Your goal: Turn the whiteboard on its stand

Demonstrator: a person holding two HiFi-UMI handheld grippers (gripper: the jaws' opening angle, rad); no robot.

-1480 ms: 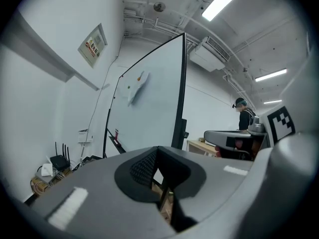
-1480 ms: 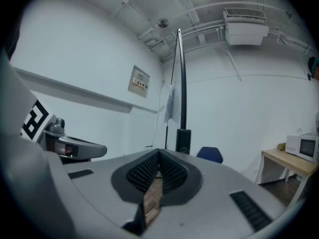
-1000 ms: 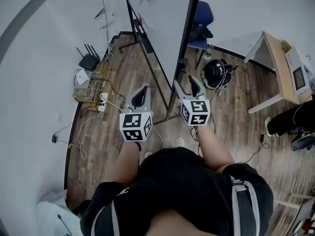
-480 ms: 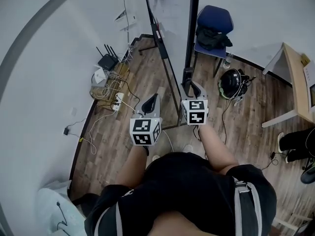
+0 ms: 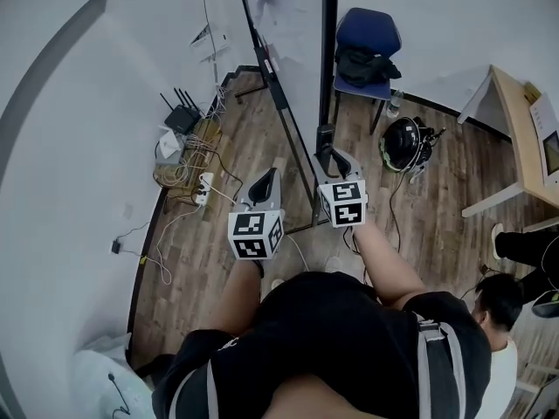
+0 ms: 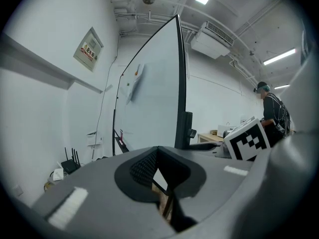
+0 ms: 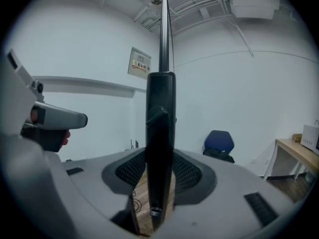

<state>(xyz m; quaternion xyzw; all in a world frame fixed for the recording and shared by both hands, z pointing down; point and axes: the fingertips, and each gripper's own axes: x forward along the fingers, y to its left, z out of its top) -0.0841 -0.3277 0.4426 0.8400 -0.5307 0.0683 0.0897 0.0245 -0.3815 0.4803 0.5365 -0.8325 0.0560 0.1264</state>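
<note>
The whiteboard (image 5: pixel 288 20) stands on its black stand, seen nearly edge-on from the head view, with its white face (image 6: pixel 152 93) to the left. My right gripper (image 5: pixel 330 157) has just been closing and is now shut on the board's black side frame (image 7: pixel 160 118). The frame runs upright between the pads (image 7: pixel 187 172). My left gripper (image 5: pixel 265 180) hangs to the left of the frame, apart from the board. Its jaws (image 6: pixel 158 176) are shut with nothing between them.
The stand's foot bar (image 5: pixel 272 94) runs across the wooden floor. A router and a cable tangle (image 5: pixel 182 125) lie by the left wall. A blue chair (image 5: pixel 367 37), a black helmet (image 5: pixel 403 142) and a wooden desk (image 5: pixel 515 138) stand right. Another person (image 5: pixel 500 304) is at lower right.
My right gripper's jaws went from open beside the frame to closed around it, and it sank a little. A person's head has come into view at lower right.
</note>
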